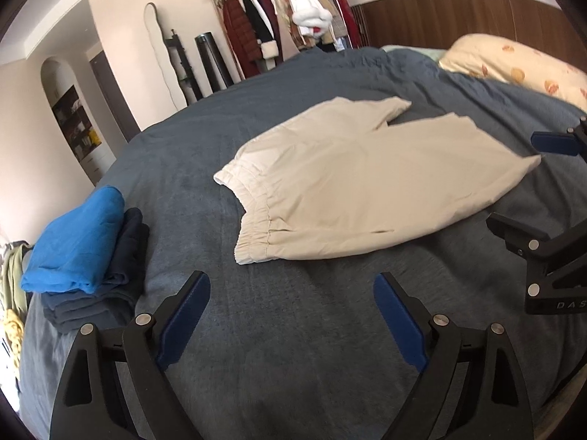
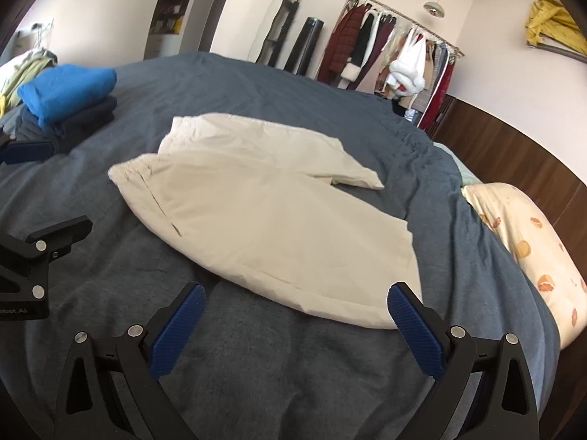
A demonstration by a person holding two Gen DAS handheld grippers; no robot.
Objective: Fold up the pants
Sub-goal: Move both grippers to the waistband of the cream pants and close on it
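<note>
Cream shorts (image 1: 352, 179) lie flat and spread on the blue-grey bed cover (image 1: 256, 330), elastic waistband toward the left, two legs pointing toward the pillow. They also show in the right wrist view (image 2: 264, 212). My left gripper (image 1: 293, 293) is open and empty, hovering just short of the waistband's near corner. My right gripper (image 2: 295, 304) is open and empty, hovering at the near edge of the nearer leg; it also shows at the right edge of the left wrist view (image 1: 543, 183).
A stack of folded clothes with a bright blue piece on top (image 1: 84, 242) sits at the bed's left edge. A patterned pillow (image 2: 528, 253) lies at the head of the bed. A clothes rack (image 1: 286, 22) and mirror stand against the far wall.
</note>
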